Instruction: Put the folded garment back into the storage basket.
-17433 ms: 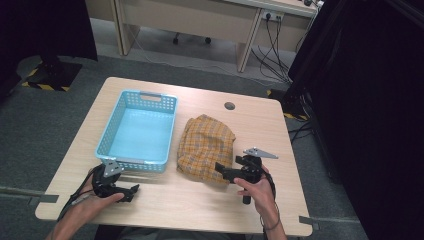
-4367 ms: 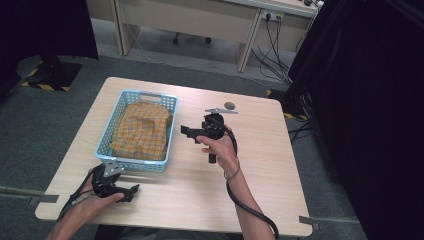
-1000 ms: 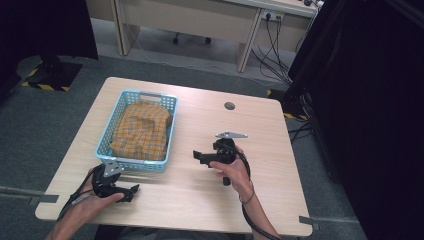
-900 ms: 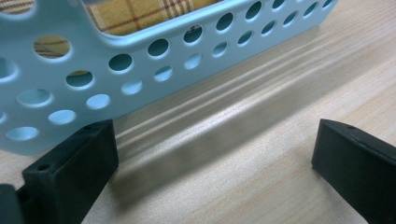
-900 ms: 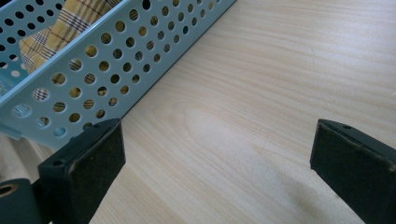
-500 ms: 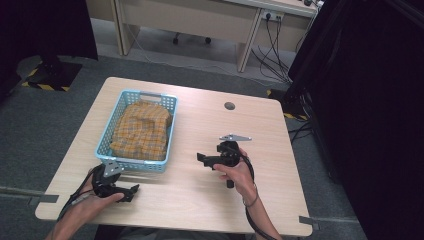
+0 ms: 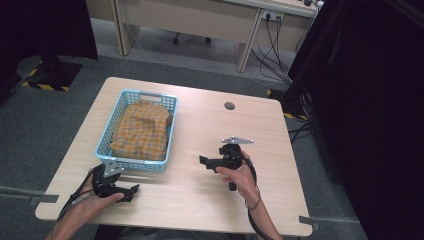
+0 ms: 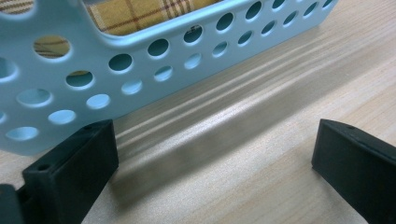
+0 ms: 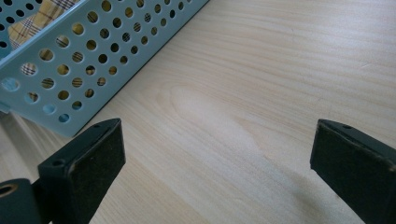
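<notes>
Yellow plaid cloth [image 7: 141, 130] sits inside the blue basket [image 7: 169, 131], same as half a second ago. My right gripper [image 7: 206, 162] has pulled back toward me over bare table [image 7: 215, 210], jaws spread wide and empty. Left gripper [image 7: 131, 192] hasn't moved by the basket's near wall, jaws apart too.

Yellow plaid cloth [image 7: 141, 130]: folded, rumpled, lying flat inside the light-blue perforated basket [image 7: 169, 131]. Basket's near wall sits just beyond your left fingers [image 8: 70, 172], which are spread wide. From your right fingers [image 9: 79, 168] it lies farther off, toward their left.
</notes>
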The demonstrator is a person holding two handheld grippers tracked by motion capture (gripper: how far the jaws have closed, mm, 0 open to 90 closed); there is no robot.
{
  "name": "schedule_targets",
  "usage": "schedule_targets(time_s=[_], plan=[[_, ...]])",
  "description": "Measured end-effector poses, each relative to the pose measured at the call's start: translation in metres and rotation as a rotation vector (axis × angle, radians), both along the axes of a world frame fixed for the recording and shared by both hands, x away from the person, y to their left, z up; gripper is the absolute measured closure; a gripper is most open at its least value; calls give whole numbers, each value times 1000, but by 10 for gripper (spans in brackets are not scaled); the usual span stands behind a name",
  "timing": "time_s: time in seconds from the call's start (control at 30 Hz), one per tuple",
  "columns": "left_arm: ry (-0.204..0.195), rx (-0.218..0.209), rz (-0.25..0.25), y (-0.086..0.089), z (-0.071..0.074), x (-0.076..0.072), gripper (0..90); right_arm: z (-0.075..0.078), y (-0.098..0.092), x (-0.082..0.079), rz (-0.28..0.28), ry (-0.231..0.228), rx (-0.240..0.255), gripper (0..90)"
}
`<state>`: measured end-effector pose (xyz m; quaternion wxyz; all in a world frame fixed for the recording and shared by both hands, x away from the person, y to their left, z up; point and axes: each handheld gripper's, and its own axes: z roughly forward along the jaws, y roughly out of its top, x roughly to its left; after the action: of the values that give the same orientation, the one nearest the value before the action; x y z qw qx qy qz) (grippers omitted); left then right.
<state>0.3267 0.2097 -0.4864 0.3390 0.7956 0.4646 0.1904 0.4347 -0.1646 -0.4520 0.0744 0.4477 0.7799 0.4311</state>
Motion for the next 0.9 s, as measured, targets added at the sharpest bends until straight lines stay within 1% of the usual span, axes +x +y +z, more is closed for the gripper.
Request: schedule_targets(time_s=[0.13,0.9], plan=[[0,0,0,0,0,0,0,-1,-1,-2,2,-3,-5,39],[0,0,1,0,0,0,0,-8,-8,-12,1,12,-16,37]])
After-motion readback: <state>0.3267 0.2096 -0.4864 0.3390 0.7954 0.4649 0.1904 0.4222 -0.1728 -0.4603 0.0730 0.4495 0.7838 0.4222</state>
